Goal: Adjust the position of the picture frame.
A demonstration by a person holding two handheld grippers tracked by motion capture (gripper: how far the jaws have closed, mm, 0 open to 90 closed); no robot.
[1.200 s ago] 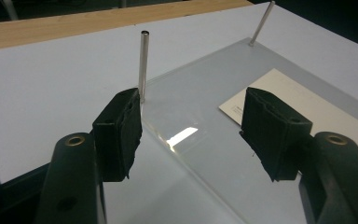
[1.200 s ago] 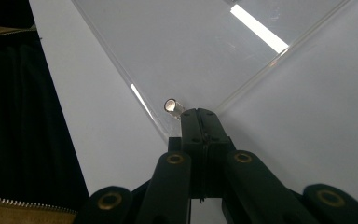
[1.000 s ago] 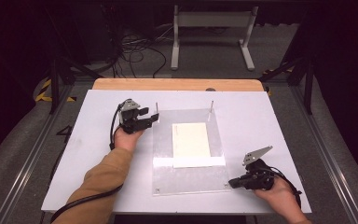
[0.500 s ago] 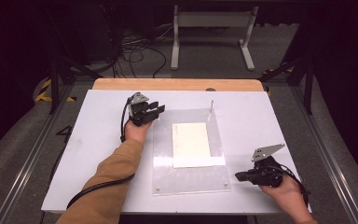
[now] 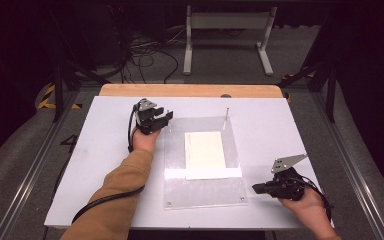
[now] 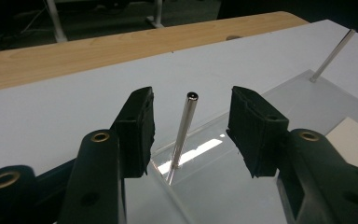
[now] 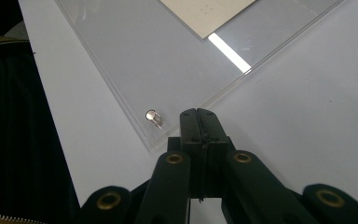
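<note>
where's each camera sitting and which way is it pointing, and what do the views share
High view: above the person's side, looking forward and down on the white table; both forearms, left gripper, right gripper.
Left gripper view: on the left gripper, open jaws flanking a metal pin.
Right gripper view: on the right gripper, jaws shut, by the plate's corner.
Shared: the clear plate.

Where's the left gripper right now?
In the high view the left gripper is at the clear plate's far left corner; its own view shows open jaws either side of the metal pin there.
</note>
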